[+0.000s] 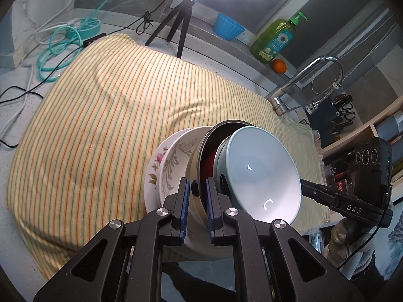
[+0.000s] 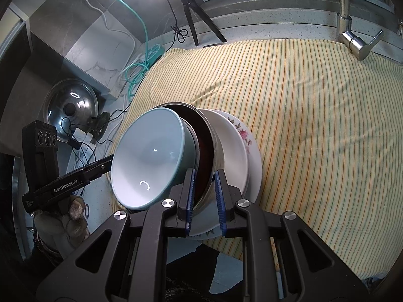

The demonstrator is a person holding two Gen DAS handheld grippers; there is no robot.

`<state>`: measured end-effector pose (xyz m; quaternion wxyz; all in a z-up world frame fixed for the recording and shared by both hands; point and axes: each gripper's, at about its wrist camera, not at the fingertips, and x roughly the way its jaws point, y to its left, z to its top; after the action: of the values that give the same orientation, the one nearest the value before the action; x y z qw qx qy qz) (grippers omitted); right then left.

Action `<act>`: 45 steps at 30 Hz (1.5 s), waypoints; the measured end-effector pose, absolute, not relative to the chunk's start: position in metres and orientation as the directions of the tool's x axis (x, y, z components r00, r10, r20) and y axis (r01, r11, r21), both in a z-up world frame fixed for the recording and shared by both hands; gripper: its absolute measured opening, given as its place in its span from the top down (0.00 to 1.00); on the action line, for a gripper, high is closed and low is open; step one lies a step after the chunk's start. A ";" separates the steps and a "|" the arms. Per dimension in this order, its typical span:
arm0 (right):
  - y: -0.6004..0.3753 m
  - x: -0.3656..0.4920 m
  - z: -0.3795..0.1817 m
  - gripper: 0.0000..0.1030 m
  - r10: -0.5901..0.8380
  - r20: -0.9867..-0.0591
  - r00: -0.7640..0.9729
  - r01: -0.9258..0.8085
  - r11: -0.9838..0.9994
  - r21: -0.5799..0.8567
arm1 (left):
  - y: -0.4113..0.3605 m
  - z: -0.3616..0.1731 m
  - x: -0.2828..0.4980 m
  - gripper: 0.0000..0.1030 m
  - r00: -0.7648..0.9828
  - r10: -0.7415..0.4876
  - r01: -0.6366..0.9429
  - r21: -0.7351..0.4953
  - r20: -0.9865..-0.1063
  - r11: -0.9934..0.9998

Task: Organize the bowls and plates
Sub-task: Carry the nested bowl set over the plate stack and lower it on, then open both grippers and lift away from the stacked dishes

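A stack of dishes is held tilted over the striped cloth (image 1: 105,115): a floral plate (image 1: 154,166), a white bowl with a leaf pattern (image 1: 176,161), a steel bowl with a dark red inside (image 1: 209,151) and a light blue bowl (image 1: 262,171) on top. My left gripper (image 1: 197,196) is shut on the steel bowl's rim. My right gripper (image 2: 204,196) is shut on the same steel bowl (image 2: 204,136) from the opposite side, next to the blue bowl (image 2: 151,156), the white bowl (image 2: 234,148) and the floral plate (image 2: 248,138).
A faucet (image 1: 302,80), dish soap bottle (image 1: 274,40), orange (image 1: 279,65) and blue ribbed bowl (image 1: 228,26) stand at the back. A tripod (image 1: 176,22) and cables (image 1: 60,47) lie at the cloth's far edge. A steel pot lid (image 2: 70,105) lies left of the cloth (image 2: 314,125).
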<state>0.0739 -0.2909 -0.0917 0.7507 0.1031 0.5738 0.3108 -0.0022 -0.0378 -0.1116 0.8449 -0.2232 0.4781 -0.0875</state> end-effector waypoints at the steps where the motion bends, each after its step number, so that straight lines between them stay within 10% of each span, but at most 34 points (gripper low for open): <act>1: -0.291 0.074 -0.091 0.83 0.583 -0.798 0.151 -0.350 0.787 0.508 | -0.038 -0.111 -0.003 0.90 0.529 -0.359 -0.066 -0.459 -0.769 0.886; 16: -0.313 0.064 -0.061 0.46 0.567 -0.787 0.243 -0.402 0.797 0.451 | -0.035 -0.087 -0.019 0.75 0.596 -0.279 -0.090 -0.408 -0.753 0.909; 27: -0.328 0.037 -0.029 0.33 0.545 -0.766 0.341 -0.489 0.799 0.350 | -0.063 -0.062 -0.043 0.48 0.650 -0.207 -0.067 -0.326 -0.732 0.943; 45: -0.325 0.005 -0.013 0.16 0.540 -0.739 0.403 -0.579 0.776 0.251 | -0.101 -0.053 -0.064 0.40 0.684 -0.107 -0.075 -0.215 -0.721 0.974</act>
<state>0.0049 -0.3251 -0.0129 0.8371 -0.0226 0.4326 0.3340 -0.0643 -0.1013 -0.0528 0.9105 -0.1144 0.3972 -0.0087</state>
